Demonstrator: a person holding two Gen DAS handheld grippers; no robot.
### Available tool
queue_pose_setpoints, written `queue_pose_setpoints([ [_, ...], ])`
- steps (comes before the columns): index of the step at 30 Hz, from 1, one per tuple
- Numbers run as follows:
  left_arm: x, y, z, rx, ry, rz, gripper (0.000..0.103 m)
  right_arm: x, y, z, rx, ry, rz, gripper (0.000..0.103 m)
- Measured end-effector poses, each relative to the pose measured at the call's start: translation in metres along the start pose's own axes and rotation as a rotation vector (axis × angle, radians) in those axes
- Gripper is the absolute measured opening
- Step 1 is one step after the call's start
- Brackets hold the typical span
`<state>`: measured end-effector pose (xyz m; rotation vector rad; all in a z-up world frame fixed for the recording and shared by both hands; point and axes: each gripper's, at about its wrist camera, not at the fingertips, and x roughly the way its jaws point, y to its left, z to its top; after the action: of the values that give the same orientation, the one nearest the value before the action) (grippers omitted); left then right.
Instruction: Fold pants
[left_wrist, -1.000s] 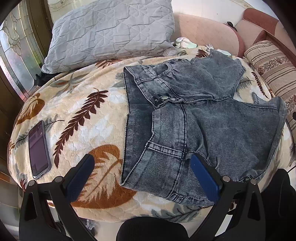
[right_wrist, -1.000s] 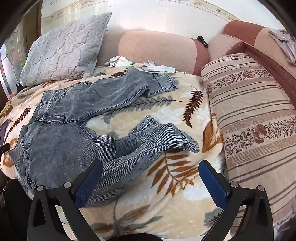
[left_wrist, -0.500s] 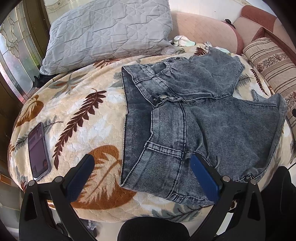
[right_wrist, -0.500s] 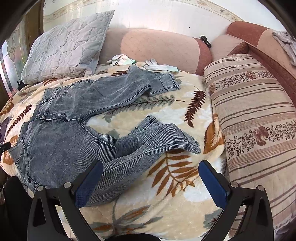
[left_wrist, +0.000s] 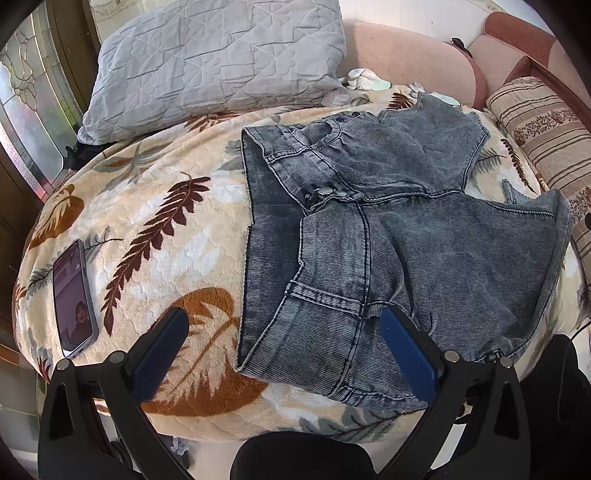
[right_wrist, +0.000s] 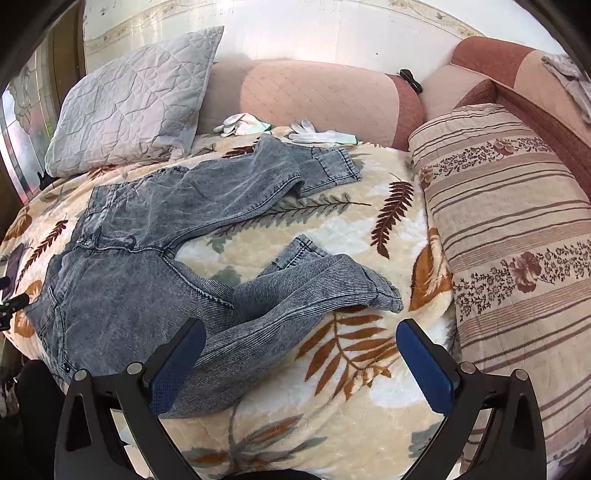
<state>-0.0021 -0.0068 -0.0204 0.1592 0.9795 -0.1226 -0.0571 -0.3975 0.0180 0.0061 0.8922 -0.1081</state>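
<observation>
A: Where are the pants?

B: The grey denim pants (left_wrist: 424, 236) lie spread on the leaf-print blanket (left_wrist: 155, 229), waistband to the left with its metal button (left_wrist: 325, 191) showing. In the right wrist view the pants (right_wrist: 122, 295) fan out to the right: the far leg (right_wrist: 236, 188) runs flat toward the white gloves (right_wrist: 321, 134), and the near leg (right_wrist: 295, 295) is bunched, its cuff doubled over.

A: And the grippers?

B: The left gripper (left_wrist: 284, 347) hangs released, jaws wide apart, over the near waistband corner, gripping nothing. The right gripper (right_wrist: 301, 358) is released too, jaws wide, above the near leg; whether its left finger (right_wrist: 173, 369) touches the cloth, I cannot tell.

A: Anything else?

B: A phone (left_wrist: 72, 299) lies at the blanket's left edge, a grey quilted pillow (left_wrist: 218, 62) at the far left, and a striped bolster (right_wrist: 517, 236) along the right.
</observation>
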Motion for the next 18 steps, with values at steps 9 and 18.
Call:
queue_pose_setpoints([
  [9, 0.002, -0.003, 0.004, -0.007, 0.023, -0.023, 0.103, 0.000, -0.006, 0.002, 0.006, -0.006, 0.007, 0.103],
  [18, 0.003, -0.010, 0.014, -0.026, 0.029, -0.039, 0.103, 0.002, -0.010, 0.002, 0.003, 0.003, 0.021, 0.103],
])
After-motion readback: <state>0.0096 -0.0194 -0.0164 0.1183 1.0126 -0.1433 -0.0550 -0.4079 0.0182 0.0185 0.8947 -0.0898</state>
